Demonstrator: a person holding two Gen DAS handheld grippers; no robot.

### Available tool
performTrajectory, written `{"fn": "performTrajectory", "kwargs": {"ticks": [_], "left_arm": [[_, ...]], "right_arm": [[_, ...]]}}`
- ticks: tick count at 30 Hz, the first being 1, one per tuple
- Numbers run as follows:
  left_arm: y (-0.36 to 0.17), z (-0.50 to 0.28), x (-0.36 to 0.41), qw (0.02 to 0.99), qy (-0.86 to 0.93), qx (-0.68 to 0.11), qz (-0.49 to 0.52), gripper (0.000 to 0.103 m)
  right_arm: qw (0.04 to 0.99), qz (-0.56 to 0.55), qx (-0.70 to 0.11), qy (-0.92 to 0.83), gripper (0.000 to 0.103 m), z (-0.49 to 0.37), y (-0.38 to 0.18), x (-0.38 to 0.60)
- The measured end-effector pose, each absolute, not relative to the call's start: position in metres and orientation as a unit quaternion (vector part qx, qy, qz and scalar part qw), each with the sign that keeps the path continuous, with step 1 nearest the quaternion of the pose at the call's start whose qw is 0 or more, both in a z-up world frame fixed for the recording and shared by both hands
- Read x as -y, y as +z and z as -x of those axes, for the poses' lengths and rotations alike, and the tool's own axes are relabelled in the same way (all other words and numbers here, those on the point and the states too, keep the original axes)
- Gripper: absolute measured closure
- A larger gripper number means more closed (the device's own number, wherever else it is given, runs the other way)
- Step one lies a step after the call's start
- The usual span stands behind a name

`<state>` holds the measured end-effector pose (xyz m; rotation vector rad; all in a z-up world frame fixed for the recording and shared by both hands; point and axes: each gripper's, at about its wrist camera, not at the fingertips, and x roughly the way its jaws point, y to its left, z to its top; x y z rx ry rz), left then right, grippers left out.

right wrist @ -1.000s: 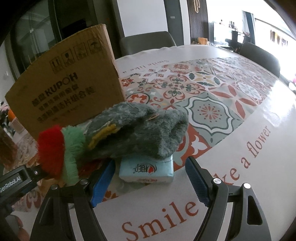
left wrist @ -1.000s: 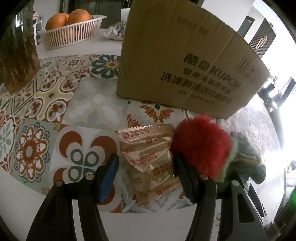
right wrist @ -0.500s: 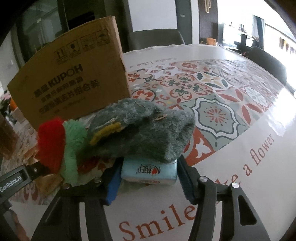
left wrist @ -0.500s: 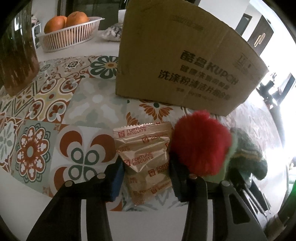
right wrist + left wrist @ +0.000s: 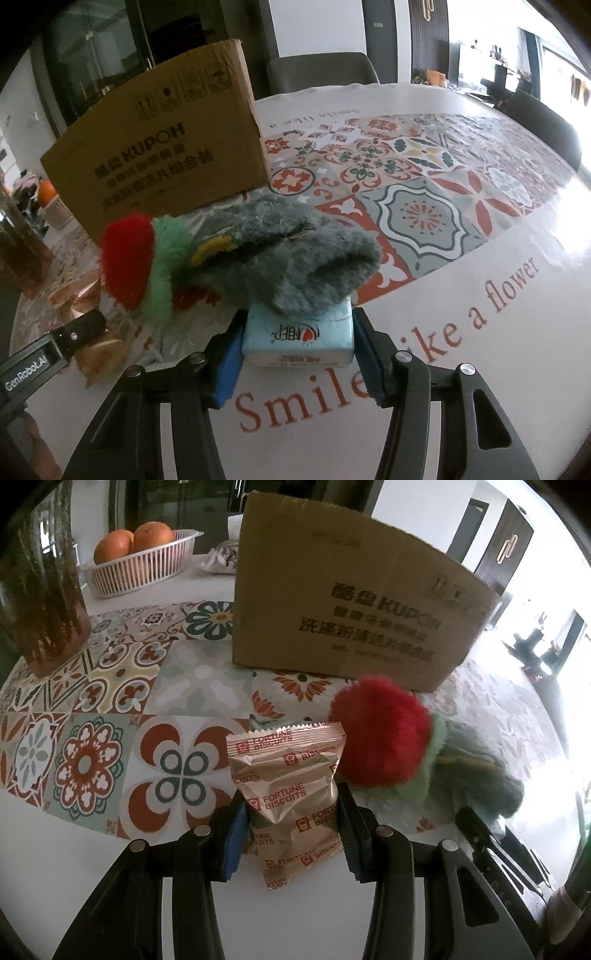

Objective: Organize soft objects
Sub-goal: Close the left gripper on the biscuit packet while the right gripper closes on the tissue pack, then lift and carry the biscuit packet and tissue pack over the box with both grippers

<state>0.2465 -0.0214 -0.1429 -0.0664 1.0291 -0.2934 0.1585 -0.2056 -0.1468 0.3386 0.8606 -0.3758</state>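
The biscuit packet [image 5: 291, 801], a gold wrapper with red print, is sitting between the blue pads of the left gripper [image 5: 291, 834], which is gripping it on both sides, narrowly open around it. Whether the packet's bottom end is clear of the table [image 5: 184, 686] I cannot tell. The tissue pack [image 5: 297, 341], pale blue, is lying on the table near the printed word "Smile", and the right gripper [image 5: 297, 354] is closing on it, its pads pressing the pack's two short sides.

A fuzzy grey plush toy [image 5: 280, 254] with a green collar and a red end is lying partly on top of the tissue pack, covering its far edge. In the left wrist view the toy's red end is sitting just beside the packet's upper right corner. Behind both stands one cardboard box [image 5: 351, 605] with dark print, upright on the patterned tablecloth. To the far left one white basket [image 5: 136, 568] is holding two oranges [image 5: 133, 542], and a dark ribbed glass vessel [image 5: 40, 590] is standing near it. Two chairs [image 5: 321, 74] are standing at the table's far side.
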Motion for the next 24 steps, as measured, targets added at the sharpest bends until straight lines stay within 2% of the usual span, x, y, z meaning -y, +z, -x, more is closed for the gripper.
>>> {"fn": "performTrajectory", "kwargs": {"ticks": [24], "left_arm": [[-0.102, -0.186, 0.023, 0.872, -0.175, -0.456, 0.027, 0.059]], "right_arm": [[0.898, -0.141, -0.387, -0.155, 0.049, -0.096, -0.101, 0.189]]}}
